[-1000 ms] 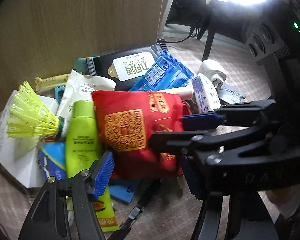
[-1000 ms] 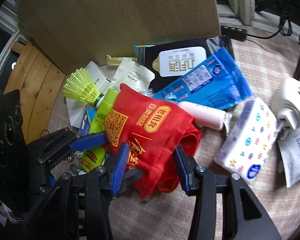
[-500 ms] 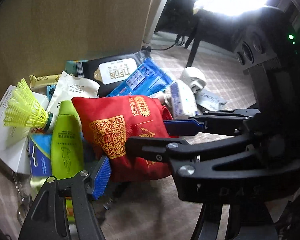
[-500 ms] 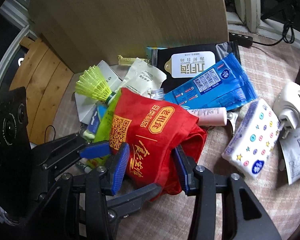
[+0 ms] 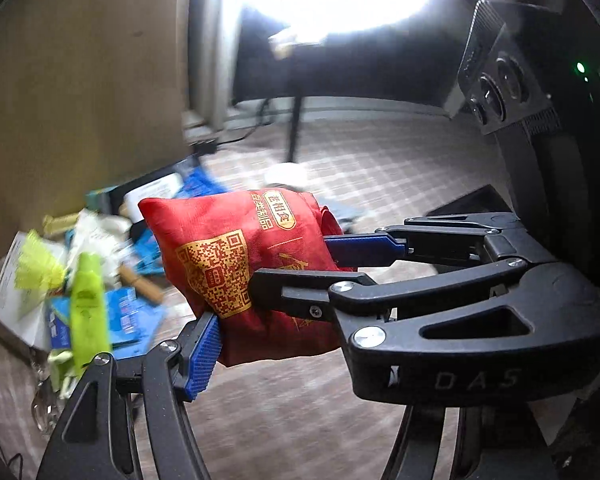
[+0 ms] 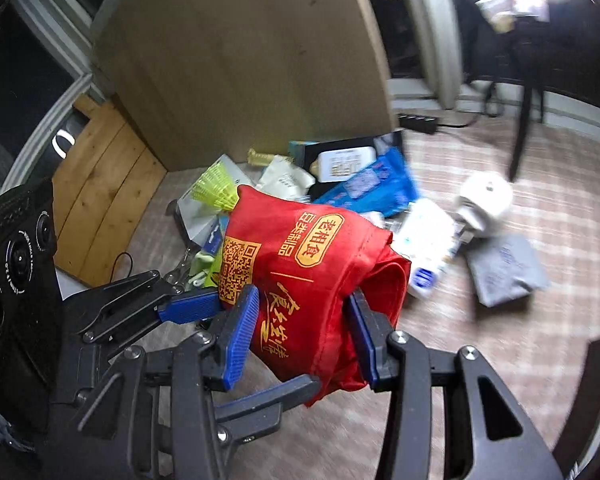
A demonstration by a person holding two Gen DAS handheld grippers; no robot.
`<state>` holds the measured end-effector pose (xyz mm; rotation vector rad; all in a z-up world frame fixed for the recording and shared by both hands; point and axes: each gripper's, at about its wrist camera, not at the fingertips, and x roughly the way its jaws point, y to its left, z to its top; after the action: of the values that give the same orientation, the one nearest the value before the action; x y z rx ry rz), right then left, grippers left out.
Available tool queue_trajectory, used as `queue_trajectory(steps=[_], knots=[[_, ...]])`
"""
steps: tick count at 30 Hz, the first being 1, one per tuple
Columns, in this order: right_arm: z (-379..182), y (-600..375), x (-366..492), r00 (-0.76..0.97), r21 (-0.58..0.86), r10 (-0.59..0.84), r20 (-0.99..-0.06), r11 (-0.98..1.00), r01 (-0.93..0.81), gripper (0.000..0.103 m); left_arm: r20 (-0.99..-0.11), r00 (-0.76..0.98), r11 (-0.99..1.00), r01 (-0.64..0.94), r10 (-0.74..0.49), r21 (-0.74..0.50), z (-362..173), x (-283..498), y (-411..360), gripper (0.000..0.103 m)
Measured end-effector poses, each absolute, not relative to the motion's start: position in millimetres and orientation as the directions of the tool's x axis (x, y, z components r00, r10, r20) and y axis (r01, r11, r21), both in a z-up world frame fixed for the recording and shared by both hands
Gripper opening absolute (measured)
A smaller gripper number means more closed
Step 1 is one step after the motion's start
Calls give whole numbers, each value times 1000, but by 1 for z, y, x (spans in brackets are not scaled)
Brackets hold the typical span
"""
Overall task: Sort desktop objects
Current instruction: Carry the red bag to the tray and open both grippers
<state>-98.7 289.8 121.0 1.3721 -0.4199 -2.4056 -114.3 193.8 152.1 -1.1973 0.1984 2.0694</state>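
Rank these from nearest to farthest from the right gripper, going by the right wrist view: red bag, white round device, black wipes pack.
1. Red bag: between the right gripper fingers.
2. White round device: on the floor, to the right.
3. Black wipes pack: farthest back, by the wooden board.

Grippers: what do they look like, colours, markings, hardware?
Both are black linkage frames with silver pivot screws and ribbed blue finger pads. The right gripper bears raised "DAS" lettering, seen in the left wrist view. The left gripper's camera block shows three round lenses.
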Motion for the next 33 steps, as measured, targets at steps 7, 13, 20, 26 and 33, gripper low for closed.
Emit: queue_trajectory(steps=[7, 13, 20, 26, 33], knots=[[139, 372, -45, -541, 394, -356, -762, -918, 50, 44, -790, -272, -651, -732, 550, -201, 163, -76, 272, 62], [143, 451, 6, -574, 376, -281, -769, -925, -50, 44, -781, -224, -573, -794, 583, -201, 165, -34, 350, 62], [145, 538, 64, -597, 358, -196, -778, -919, -164, 44, -774, -149, -479, -851, 616, -217, 169, 19, 437, 62], [146, 591, 101, -602, 336, -145, -785, -916, -218, 44, -785, -128, -444, -873, 606, -201, 169, 50, 485, 62], [148, 633, 133, -600, 278, -57, -798, -918, -283, 44, -801, -270, -542, -837, 535, -80, 175, 68, 500, 62]])
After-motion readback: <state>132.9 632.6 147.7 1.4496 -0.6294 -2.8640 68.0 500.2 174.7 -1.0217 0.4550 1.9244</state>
